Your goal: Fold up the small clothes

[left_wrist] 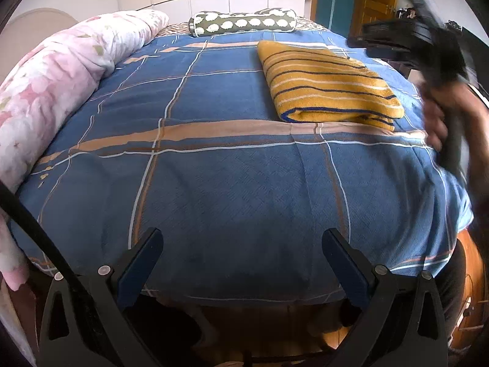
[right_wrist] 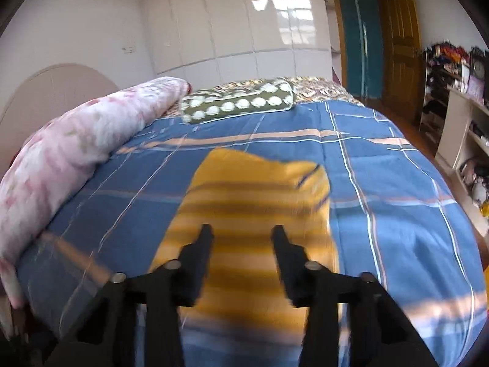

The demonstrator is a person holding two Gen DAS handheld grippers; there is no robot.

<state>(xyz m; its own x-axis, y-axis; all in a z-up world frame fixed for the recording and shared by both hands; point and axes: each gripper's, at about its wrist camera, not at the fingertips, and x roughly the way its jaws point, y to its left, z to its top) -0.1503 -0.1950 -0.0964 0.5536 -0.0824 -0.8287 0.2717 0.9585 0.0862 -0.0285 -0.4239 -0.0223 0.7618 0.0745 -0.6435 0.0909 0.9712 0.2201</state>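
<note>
The left gripper (left_wrist: pixel 241 250) is seen nearest in the left wrist view, with its 2 fingers spread wide apart and nothing held between them; it is poised over the near edge of the blue plaid bedspread (left_wrist: pixel 214 183). In the right wrist view, the right gripper (right_wrist: pixel 241 238) is seen with its 2 fingers parted to a moderate gap and nothing gripped; it is raised above the near end of the towel. That view is blurred by motion.

1 yellow striped towel (left_wrist: pixel 327 85) is laid folded on the bedspread, with its folded edge turned toward the left gripper. It is also shown in the right wrist view (right_wrist: pixel 259 189), directly beyond the right gripper's fingers. The right hand (left_wrist: pixel 443 113), wrapped around the gripper handle, is seen just right of the towel in the left wrist view.

1 pink floral quilt (left_wrist: pixel 61 91) is rolled along the bedspread's left side, well apart from the towel. Beyond the towel, 1 green bolster pillow (left_wrist: pixel 244 24) with white spots is laid across the far end of the bed. Farther back, 1 white wardrobe (right_wrist: pixel 238 24) and 1 wooden door (right_wrist: pixel 400 42) are seen.
</note>
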